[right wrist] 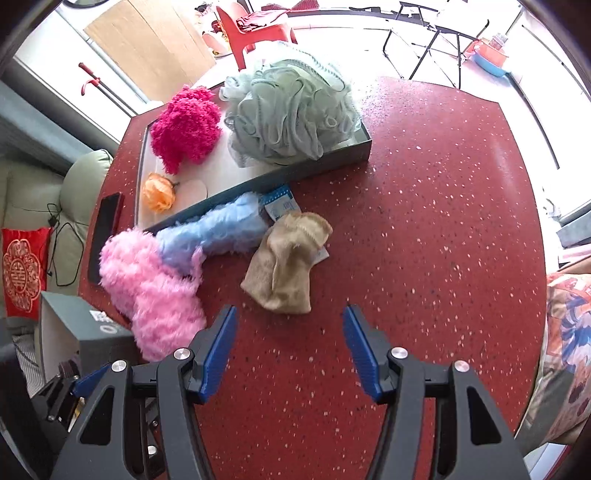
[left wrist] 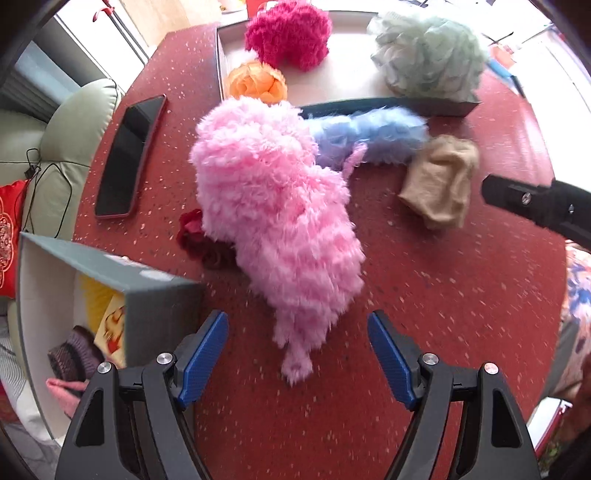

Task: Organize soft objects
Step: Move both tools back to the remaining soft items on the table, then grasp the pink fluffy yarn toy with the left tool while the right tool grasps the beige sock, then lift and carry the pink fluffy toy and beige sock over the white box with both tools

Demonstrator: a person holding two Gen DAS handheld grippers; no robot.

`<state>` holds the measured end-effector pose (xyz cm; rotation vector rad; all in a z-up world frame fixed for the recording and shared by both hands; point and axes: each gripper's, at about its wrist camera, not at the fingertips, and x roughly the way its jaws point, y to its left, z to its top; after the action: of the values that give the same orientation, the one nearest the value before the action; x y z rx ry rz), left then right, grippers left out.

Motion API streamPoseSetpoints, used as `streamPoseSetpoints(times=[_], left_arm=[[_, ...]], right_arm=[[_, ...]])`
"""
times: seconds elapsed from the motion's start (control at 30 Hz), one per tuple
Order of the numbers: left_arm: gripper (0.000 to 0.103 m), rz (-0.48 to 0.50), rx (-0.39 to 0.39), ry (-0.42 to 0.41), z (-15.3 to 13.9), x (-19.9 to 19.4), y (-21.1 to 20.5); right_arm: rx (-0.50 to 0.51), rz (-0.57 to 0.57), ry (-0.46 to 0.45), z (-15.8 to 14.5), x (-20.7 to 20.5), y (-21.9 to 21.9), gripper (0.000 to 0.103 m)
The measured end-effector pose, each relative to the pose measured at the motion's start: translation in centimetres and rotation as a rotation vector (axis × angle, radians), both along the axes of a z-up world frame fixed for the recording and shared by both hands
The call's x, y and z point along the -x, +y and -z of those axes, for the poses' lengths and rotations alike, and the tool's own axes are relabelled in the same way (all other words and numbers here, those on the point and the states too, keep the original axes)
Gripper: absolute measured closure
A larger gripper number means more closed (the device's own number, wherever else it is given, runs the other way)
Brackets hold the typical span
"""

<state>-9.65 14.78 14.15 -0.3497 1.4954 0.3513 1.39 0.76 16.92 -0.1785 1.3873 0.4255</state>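
A fluffy pink piece (left wrist: 273, 229) (right wrist: 155, 288) lies across the red table, its tail reaching between the fingers of my left gripper (left wrist: 298, 356), which stands open just above it. A fluffy blue piece (left wrist: 369, 136) (right wrist: 218, 229) lies beside it, against the shallow tray (left wrist: 443, 105) (right wrist: 325, 162). A beige sock (left wrist: 439, 181) (right wrist: 288, 258) lies just ahead of my right gripper (right wrist: 290, 345), open and empty. The tray holds a magenta pom (left wrist: 288, 33) (right wrist: 184, 125), a green bath pouf (left wrist: 424, 51) (right wrist: 288, 114) and an orange flower (left wrist: 256, 83) (right wrist: 159, 192). A dark red flower (left wrist: 201, 240) peeks from under the pink piece.
A grey box (left wrist: 110, 273) (right wrist: 85, 325) at the table's near left holds yellow, purple and pink soft things. A black phone (left wrist: 129, 155) (right wrist: 107, 232) lies at the left. A green sofa with a red cushion (right wrist: 24, 269) stands beyond the table edge. A blue tag (right wrist: 280, 201) lies by the tray.
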Motion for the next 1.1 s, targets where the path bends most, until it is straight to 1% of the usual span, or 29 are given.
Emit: streamPoseSetpoints(times=[0.03,0.13,0.17,0.2,0.23,0.27,0.3,0.33,0.37,0.4,0.47,0.5,0.53,0.6,0.77,0.83,0.9,0.93,0.97,1.0,1.03,1.07,1.1], left_arm=[[0.024,-0.007,-0.01,0.01,0.6,-0.3,0.1],[0.024,-0.055,-0.006,0.014,2.1,-1.1,0.5],[0.024,-0.074,-0.008,0.017,2.5,-1.2,0.7],[0.027,-0.085,-0.012,0.019,2.9,-1.3,0.9],[0.034,-0.089,-0.017,0.015,3.1,-1.4,0.9],[0.062,-0.085,-0.016,0.007,3.4,-1.4,1.0],[0.077,-0.079,-0.013,0.013,3.7,-1.5,1.0],[0.077,-0.079,-0.015,0.011,3.8,-1.4,1.1],[0.08,-0.08,-0.027,-0.011,3.4,-1.2,1.1],[0.083,-0.074,-0.037,-0.021,3.2,-1.2,1.0],[0.083,-0.069,-0.037,-0.034,2.7,-0.7,0.8],[0.086,-0.072,-0.034,-0.047,2.3,-0.5,0.7],[0.087,-0.073,-0.035,-0.057,1.9,-0.2,0.6],[0.087,-0.079,-0.022,-0.078,1.0,0.6,0.4],[0.089,-0.035,0.001,-0.133,-1.8,3.9,-1.4],[0.089,-0.018,0.019,-0.133,-2.2,5.3,-2.3],[0.089,0.007,0.033,-0.114,-2.0,7.3,-3.6],[0.089,0.022,0.069,-0.097,-1.7,8.0,-4.0],[0.088,0.03,0.122,-0.077,-1.0,8.7,-4.3],[0.08,0.026,0.13,-0.063,-0.6,9.5,-4.7],[0.07,0.022,0.123,-0.053,-0.4,10.3,-5.1],[0.037,0.008,0.121,-0.05,-0.4,10.8,-5.2],[0.017,-0.027,0.106,-0.065,-0.7,11.3,-5.1]], right_arm=[[0.008,-0.004,0.007,0.7,-0.7,0.4,0.04],[0.003,-0.014,0.047,2.8,-2.3,1.5,0.04],[0.002,-0.018,0.06,3.4,-2.6,1.9,0.037],[0.004,-0.025,0.075,4.1,-2.9,2.3,0.036],[0.002,-0.038,0.087,4.9,-3.0,2.8,0.036],[0.001,-0.051,0.087,5.5,-3.1,3.1,0.038],[0.012,-0.067,0.085,6.1,-3.1,3.5,0.049],[0.021,-0.077,0.083,6.5,-3.0,3.6,0.077],[0.026,-0.088,0.069,6.4,-2.8,3.6,0.086],[0.018,-0.097,0.057,6.3,-2.5,3.5,0.088],[0.011,-0.143,0.02,5.4,-1.4,3.3,0.091],[0.006,-0.164,0.001,4.8,-0.7,3.1,0.091],[-0.003,-0.172,-0.008,4.4,-0.2,2.7,0.092],[-0.026,-0.17,-0.016,3.5,0.8,1.9,0.092],[-0.052,-0.14,-0.022,1.7,4.1,-1.3,0.092],[-0.053,-0.127,-0.016,1.4,5.7,-3.0,0.092],[-0.036,-0.121,-0.004,1.4,7.1,-4.0,0.092],[-0.027,-0.124,0.001,1.6,7.8,-5.1,0.092],[-0.016,-0.131,0.007,2.0,8.6,-5.5,0.092],[-0.005,-0.133,0.015,2.3,9.3,-6.2,0.092],[0.003,-0.134,0.023,2.6,10.0,-6.8,0.092],[0.016,-0.139,0.028,3.0,10.7,-7.4,0.092],[0.025,-0.141,0.03,3.1,11.1,-7.8,0.092]])
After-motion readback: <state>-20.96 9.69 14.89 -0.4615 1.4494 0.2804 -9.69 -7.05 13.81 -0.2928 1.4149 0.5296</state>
